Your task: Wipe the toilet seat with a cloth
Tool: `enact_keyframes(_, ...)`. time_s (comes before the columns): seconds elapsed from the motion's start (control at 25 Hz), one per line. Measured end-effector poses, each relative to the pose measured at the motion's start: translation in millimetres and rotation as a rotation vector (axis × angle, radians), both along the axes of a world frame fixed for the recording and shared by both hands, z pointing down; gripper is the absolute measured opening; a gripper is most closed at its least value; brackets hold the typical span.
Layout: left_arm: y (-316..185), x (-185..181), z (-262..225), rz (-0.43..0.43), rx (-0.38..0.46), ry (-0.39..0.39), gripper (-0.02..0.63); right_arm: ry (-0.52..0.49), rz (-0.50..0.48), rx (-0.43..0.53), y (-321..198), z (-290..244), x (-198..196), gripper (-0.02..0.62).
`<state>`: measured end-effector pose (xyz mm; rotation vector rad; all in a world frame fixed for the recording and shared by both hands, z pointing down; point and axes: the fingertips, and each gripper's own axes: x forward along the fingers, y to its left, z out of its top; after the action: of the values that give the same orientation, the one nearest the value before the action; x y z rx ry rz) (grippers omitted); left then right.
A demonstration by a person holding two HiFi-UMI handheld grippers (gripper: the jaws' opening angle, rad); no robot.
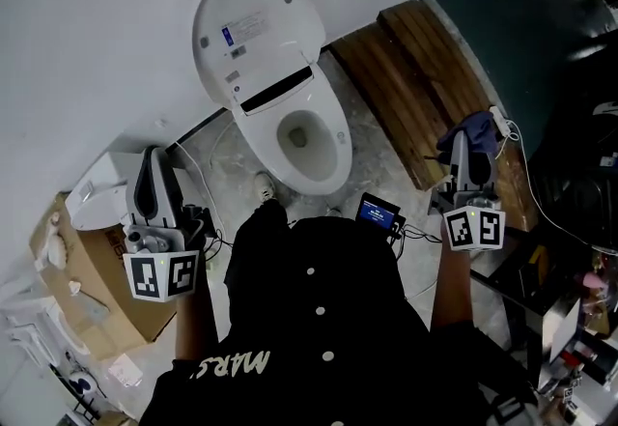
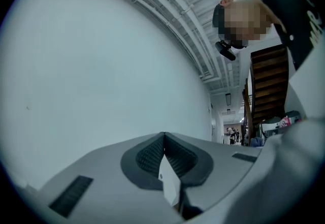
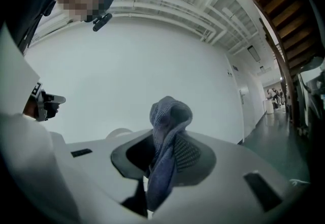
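A white toilet [image 1: 294, 139] stands against the wall with its lid [image 1: 253, 28] raised and the seat [image 1: 333, 115] down around the open bowl. My right gripper [image 1: 468, 146] hangs to the right of the toilet, over the wooden step, shut on a blue-grey cloth [image 1: 463, 132]. In the right gripper view the cloth [image 3: 167, 141] bunches up between the jaws and points at the blank wall. My left gripper [image 1: 154, 173] is held to the left of the toilet, apart from it. Its jaws meet in the left gripper view [image 2: 163, 142] with nothing held.
A wooden step [image 1: 406, 86] runs along the toilet's right side. A cardboard box [image 1: 92, 269] and a white appliance [image 1: 97, 192] sit at the left. Cables [image 1: 526, 183] and a small blue screen [image 1: 377, 213] lie near my right side. The floor is marbled tile [image 1: 372, 158].
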<state>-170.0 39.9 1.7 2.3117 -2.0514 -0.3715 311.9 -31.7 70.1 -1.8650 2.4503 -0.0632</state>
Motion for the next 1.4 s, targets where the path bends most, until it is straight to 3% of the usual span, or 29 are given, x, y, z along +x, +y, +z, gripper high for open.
enact_keyframes(0.56,11,-6,13,-0.048,-0.029,-0.02,0.009,0.0,-0.01,-0.003,15,1,1,0.089)
enact_keyframes(0.96,11,3,25,-0.019,-0.07,-0.015,0.009,0.012,-0.043,-0.026,20,8,-11,0.088)
enact_keyframes(1.4,14,3,19,-0.011,-0.059,-0.018,0.009,0.023,-0.053,-0.04,22,14,-20,0.089)
